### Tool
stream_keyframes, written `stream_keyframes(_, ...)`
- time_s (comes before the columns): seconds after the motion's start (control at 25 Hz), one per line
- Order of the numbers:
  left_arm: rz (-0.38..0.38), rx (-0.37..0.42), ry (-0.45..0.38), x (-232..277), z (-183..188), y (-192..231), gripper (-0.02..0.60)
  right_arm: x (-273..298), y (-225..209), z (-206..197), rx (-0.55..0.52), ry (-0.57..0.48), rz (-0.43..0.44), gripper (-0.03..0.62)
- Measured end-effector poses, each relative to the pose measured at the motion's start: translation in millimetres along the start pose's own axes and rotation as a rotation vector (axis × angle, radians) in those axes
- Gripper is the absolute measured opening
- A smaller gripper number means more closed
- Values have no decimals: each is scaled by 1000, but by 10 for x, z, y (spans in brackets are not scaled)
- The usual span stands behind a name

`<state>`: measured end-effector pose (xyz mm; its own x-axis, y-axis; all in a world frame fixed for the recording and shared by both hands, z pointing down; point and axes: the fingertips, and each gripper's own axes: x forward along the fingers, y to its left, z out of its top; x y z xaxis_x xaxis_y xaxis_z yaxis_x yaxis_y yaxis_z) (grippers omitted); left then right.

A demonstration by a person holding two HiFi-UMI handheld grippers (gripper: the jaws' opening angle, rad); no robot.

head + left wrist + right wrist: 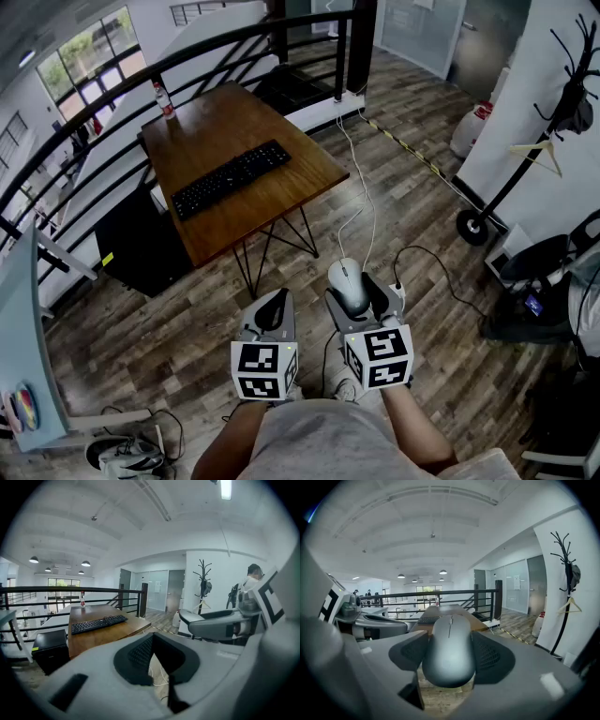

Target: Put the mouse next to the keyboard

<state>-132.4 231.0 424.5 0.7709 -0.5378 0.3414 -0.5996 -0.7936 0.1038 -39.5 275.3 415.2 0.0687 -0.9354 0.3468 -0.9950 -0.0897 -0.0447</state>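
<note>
A grey mouse [348, 284] sits between the pads of my right gripper [359, 298], which is shut on it; in the right gripper view the mouse [449, 649] fills the gap of the right gripper [451, 654]. My left gripper [273, 315] hangs beside it, shut with nothing in it; its dark pads [140, 654] meet in the left gripper view. The black keyboard [231, 177] lies on the brown wooden table [281, 141] ahead of both grippers, well apart from them. It shows small as the keyboard [98, 623] in the left gripper view.
A bottle [165, 98] stands at the table's far corner. A black box [141, 248] sits left of the table. White and black cables [366, 211] trail over the wood floor. A railing [187, 66] runs behind; a coat stand [525, 169] is at right.
</note>
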Motion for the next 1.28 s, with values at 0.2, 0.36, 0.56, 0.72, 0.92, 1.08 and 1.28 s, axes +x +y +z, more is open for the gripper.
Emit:
stream_keyframes(0.2, -7, 1, -2, -38, 7, 143, -9, 98, 118, 28, 26, -16, -6, 299)
stream_keyframes(0.36, -18, 2, 0, -3, -16, 280, -9, 242, 213, 31, 22, -12, -5, 299)
stream_keyframes(0.56, -39, 2, -3, 36, 17, 507, -9, 425, 359, 93, 21, -11, -16, 299)
stream_keyframes(0.72, -59, 2, -6, 66, 32, 682, -9, 556, 463, 131, 28, -10, -33, 299)
stream_keyframes(0.92, -76, -6, 1, 191, 47, 841, -9, 731, 493, 163, 27, -4, -44, 299)
stream_keyframes(1.08, -84, -7, 2, 355, 86, 888, -9, 868, 411, 195, 24, 0, -48, 299)
stream_keyframes(1.28, -81, -13, 17, 693, 148, 882, -9, 1096, 154, 224, 30, 10, -39, 299)
